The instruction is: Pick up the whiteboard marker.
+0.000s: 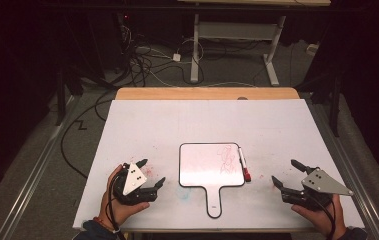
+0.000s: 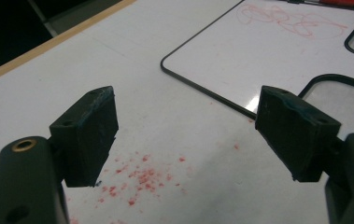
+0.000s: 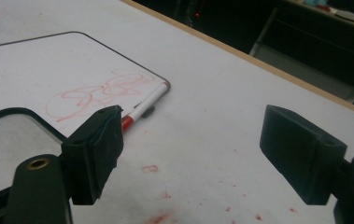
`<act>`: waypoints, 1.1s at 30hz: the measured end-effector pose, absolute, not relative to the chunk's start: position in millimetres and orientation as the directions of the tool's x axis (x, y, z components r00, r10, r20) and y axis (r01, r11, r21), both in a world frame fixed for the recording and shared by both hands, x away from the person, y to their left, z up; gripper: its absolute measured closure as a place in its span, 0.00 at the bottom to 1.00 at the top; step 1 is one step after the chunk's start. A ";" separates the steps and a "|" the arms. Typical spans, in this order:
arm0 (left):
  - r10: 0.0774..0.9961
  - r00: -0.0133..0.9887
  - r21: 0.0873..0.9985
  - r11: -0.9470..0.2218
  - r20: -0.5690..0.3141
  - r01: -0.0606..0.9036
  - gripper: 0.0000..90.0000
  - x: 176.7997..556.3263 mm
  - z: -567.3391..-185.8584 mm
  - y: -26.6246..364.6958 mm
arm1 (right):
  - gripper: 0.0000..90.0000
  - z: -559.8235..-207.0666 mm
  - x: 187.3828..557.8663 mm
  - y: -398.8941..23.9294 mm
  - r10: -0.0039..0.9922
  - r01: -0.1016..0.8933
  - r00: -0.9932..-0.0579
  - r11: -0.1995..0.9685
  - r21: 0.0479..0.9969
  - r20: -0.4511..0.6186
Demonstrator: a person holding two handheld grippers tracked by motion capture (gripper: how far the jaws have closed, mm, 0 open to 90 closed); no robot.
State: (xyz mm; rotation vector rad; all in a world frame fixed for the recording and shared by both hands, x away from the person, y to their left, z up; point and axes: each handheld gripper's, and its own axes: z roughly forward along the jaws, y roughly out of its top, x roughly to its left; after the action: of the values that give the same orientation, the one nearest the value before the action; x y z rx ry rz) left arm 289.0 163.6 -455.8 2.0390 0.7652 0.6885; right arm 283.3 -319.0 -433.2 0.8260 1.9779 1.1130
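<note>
Both grippers, left and right, are resting with jaws released, flanking the scribbled whiteboard; the right should be approaching the marker squarely.

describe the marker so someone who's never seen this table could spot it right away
On the white table lies a small paddle-shaped whiteboard with a black rim and a handle. The marker lies along its right edge, beside the red scribble. It is the one thin white stick with a red cap.
</note>
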 end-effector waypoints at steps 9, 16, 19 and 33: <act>0.704 0.682 0.820 -0.502 0.200 0.277 0.22 290.2 -460.9 161.0 | 0.25 -432.9 286.0 -320.0 0.770 0.199 -0.588 0.436 0.878 -0.249; 0.694 0.687 0.812 -0.517 0.213 0.271 0.22 290.3 -461.9 158.2 | 0.27 -433.4 287.0 -315.8 0.755 0.207 -0.603 0.460 0.864 -0.257; 0.693 0.688 0.803 -0.526 0.215 0.279 0.22 290.7 -463.7 157.1 | 0.28 -433.2 289.2 -313.2 0.748 0.216 -0.616 0.464 0.859 -0.249; 0.680 0.696 0.783 -0.554 0.229 0.284 0.22 291.3 -467.3 152.7 | 0.40 -432.5 341.1 -283.5 0.740 0.405 -0.668 0.454 0.793 -0.083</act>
State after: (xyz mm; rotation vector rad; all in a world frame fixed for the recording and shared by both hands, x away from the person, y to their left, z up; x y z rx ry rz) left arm 291.3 152.7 -467.3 2.1520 0.7332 0.6755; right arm 341.1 -283.5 -432.5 0.9617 2.2899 1.0837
